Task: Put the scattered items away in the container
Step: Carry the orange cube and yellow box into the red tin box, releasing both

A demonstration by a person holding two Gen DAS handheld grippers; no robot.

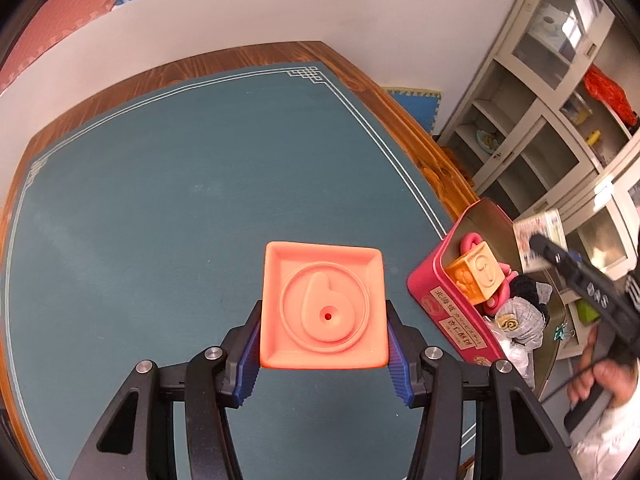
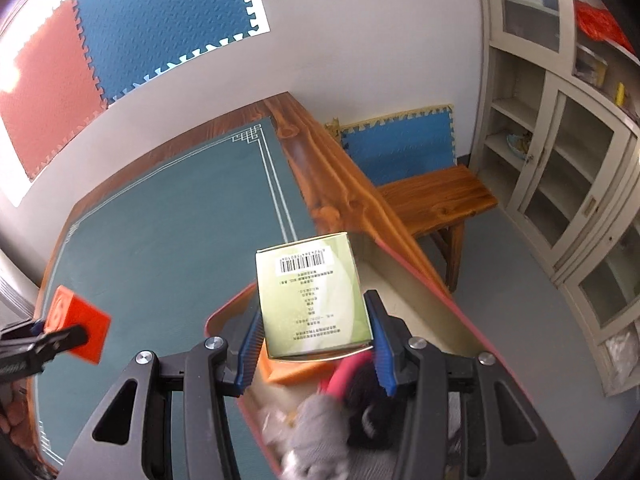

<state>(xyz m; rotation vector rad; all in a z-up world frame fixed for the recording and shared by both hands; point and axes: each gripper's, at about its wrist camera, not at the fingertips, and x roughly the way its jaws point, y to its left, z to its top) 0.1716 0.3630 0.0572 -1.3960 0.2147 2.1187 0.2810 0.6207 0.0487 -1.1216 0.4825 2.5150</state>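
Left gripper (image 1: 324, 344), bottom centre of the left wrist view, has its blue-padded fingers (image 1: 249, 364) clamped on both sides of an orange soft-plastic cube block with a raised figure in a ring (image 1: 323, 306); the block is held above the dark green table mat with a white line border (image 1: 168, 200). Same block shows at the lower left of the right wrist view (image 2: 78, 326), off the mat.

Right gripper (image 2: 316, 344), bottom centre of its own view, grips a pale green cardboard box with a barcode and printed text (image 2: 314, 300) between its blue pads (image 2: 382, 350), held over the open tin.

Red rectangular metal tin with a label on its side (image 1: 444, 312) sits at the right edge of the mat, lower right of the left view. Inside: a yellow-orange embossed cube (image 1: 476, 274), a pink ring toy (image 1: 470, 240), grey and black fabric (image 1: 524, 312). In the right view the contents are blurred.

Wooden table edge (image 1: 400, 120) frames the mat; a wooden bench (image 2: 436, 196) and cream shelving cabinet (image 2: 560, 160) at right.
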